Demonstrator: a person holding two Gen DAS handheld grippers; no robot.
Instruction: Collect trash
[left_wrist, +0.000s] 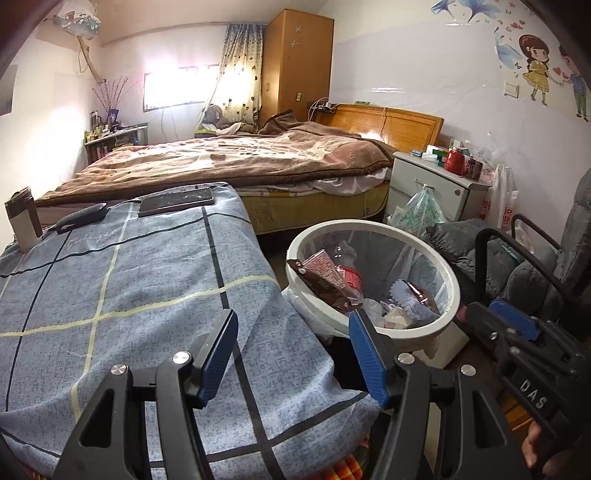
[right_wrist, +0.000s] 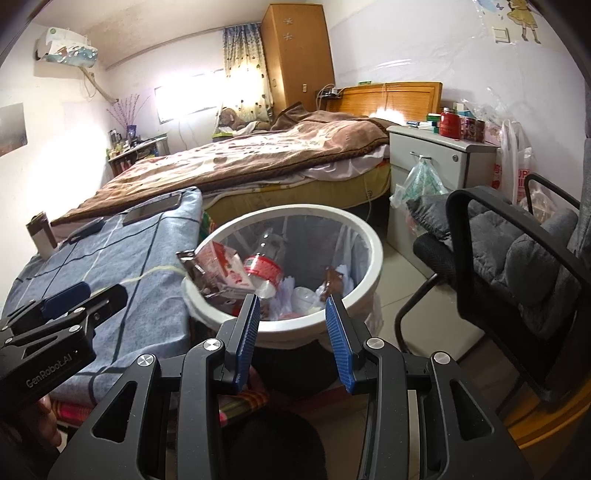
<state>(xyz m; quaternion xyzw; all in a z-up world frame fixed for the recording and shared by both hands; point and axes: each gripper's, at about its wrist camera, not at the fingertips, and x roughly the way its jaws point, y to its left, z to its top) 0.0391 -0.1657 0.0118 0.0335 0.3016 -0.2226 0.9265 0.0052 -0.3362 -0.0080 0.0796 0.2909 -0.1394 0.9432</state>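
I have both hand-held grippers up over the near end of the desk (left_wrist: 122, 280), which is draped in a blue checked cloth. The left hand-held gripper (left_wrist: 293, 354) stands about half open with nothing between its blue pads, and the right hand-held gripper (right_wrist: 291, 334) is open a little narrower and also empty. The trash sits in the white bin (right_wrist: 373, 254) just beside the desk: a brown wrapper (right_wrist: 197, 271) and a red-and-white carton (right_wrist: 231, 271) lean on the near rim, with a clear plastic bottle (right_wrist: 264, 264) and crumpled paper lower down. All of it looks light and crushable to me, the wrapper slick. If the bin's thin clear liner (right_wrist: 354, 243) is what I lift, I would pinch the film at the rim, gently, since it may tear.
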